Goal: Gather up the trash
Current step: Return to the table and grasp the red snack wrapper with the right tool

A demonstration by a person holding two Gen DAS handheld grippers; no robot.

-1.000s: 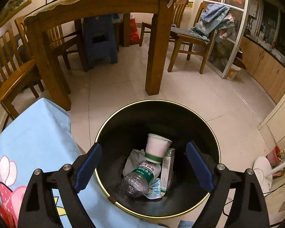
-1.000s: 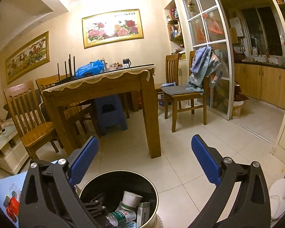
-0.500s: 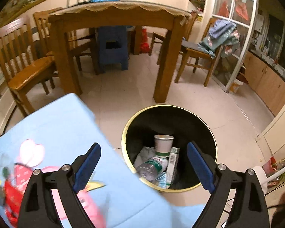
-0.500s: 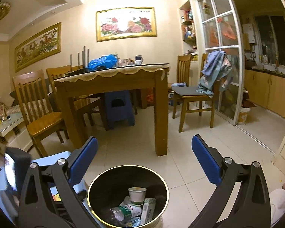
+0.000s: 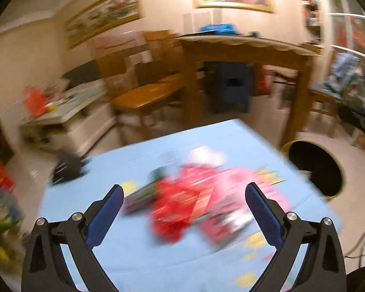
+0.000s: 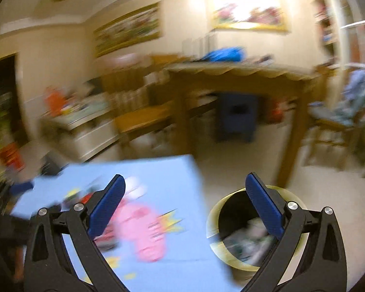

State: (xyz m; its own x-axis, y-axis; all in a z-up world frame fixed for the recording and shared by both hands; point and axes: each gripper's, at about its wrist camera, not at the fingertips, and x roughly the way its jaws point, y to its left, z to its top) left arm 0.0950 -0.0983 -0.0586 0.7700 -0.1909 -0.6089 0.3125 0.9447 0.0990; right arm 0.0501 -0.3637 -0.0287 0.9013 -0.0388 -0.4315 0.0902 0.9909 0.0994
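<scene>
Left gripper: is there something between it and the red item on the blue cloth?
Nothing visible. The left gripper is open above the blue cloth, and the red item, blurred, lies straight ahead between its fingers. The trash bin stands beyond the cloth's right edge.

everything's blurry, but past my blue cartoon-print table [image 5: 158,150] i can make out a wooden dining table [image 5: 245,46], a dark blue stool [image 5: 231,85] under it, wooden chair [image 5: 143,95], framed paintings [image 6: 248,12].

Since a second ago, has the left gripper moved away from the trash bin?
Yes. The left gripper has swung left: the trash bin, earlier centred between its fingers, now sits to the right, with the blue tablecloth ahead.
</scene>
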